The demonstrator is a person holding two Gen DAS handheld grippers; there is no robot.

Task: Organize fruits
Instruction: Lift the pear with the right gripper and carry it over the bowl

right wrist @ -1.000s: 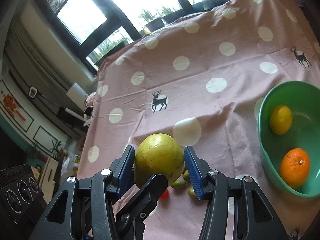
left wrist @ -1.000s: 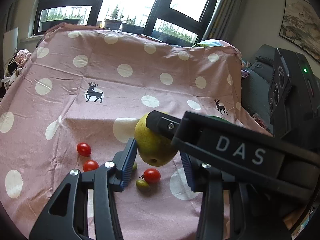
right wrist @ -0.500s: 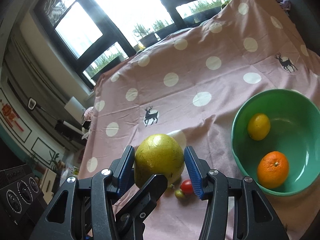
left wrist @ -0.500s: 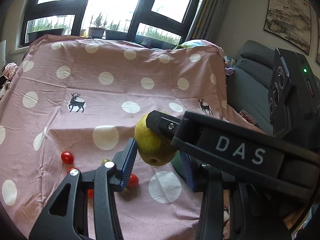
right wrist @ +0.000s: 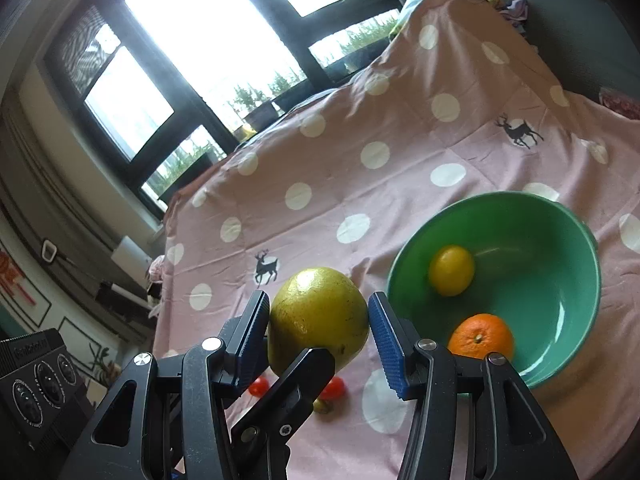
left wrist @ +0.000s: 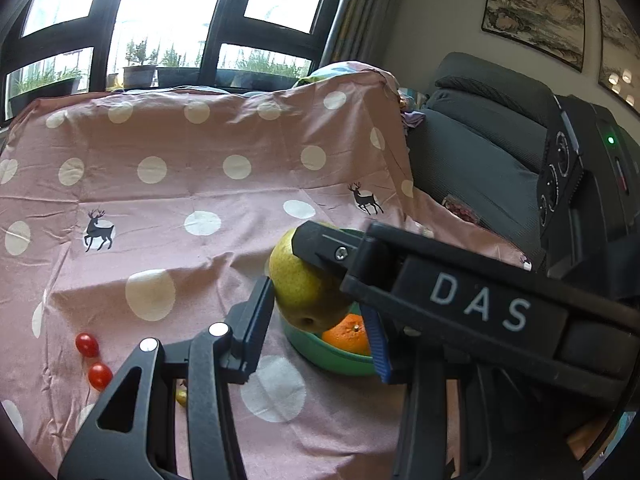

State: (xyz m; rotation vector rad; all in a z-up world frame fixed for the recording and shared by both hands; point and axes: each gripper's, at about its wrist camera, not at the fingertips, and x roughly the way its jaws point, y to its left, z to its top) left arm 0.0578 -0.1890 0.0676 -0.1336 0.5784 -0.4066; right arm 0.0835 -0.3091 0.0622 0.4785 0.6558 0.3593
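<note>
Two black two-finger tongs with ribbed blue pads, both clamped on one large yellow-green pear (right wrist: 318, 318): the right gripper (right wrist: 318, 320) presses the fruit's left and right flanks, while the left gripper (left wrist: 316, 316) crosses it from the other side, one finger against the pear, its other pad partly hidden behind the right tool's black body marked "DAS". Both tools point forward and somewhat downward, the pear held clear of the pink cloth with white dots and black deer (right wrist: 340, 184), stalk-end dimple facing down. Just beside the pear, to its right in the right wrist view, a round green glazed bowl (right wrist: 560, 240) sits on the cloth, holding a small yellow lemon (right wrist: 452, 270) toward its far-left wall and an orange mandarin (right wrist: 480, 338) against its near wall; the two fruits lie apart, with bare green floor between and to the right of them. In the left wrist view the pear overlaps the bowl's near-left rim. Loose on the cloth: two red cherry tomatoes (left wrist: 93, 360) well left of the bowl, a small green olive-like fruit (right wrist: 323, 406) beneath the pear. Wide uncluttered cloth runs back to where it rises over a raised backing below the dark-framed window (left wrist: 160, 20). A dark grey sofa (left wrist: 480, 152) borders the cloth's right edge.
</note>
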